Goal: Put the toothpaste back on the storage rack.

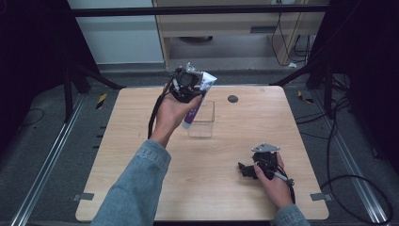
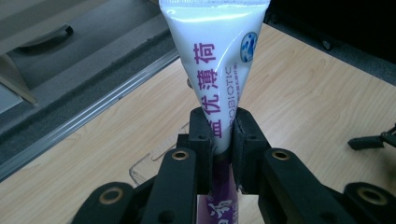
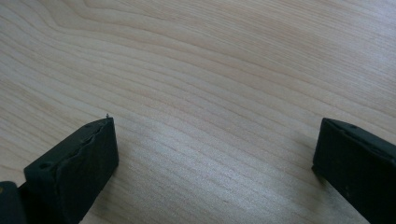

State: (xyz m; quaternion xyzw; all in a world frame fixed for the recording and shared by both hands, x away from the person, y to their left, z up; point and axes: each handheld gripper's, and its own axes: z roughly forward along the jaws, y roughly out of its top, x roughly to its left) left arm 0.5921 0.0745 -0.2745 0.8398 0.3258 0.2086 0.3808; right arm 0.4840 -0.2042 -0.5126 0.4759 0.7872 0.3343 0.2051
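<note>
Your left gripper (image 1: 188, 84) is clamped on the white and purple tube (image 1: 197, 101), jaws pressed against its sides just above the purple part, as the left gripper view (image 2: 223, 135) shows on the tube (image 2: 215, 70). You hold it raised over the far middle of the surface (image 1: 141, 188), tilted, with its crimped end up and away from you and its lower end over the clear box (image 1: 202, 123) that stands near the far edge. Your right gripper (image 1: 247, 170) rests low near the right near corner, well apart from the box, its jaws spread wide over bare surface (image 3: 210, 93) with nothing between them.
</note>
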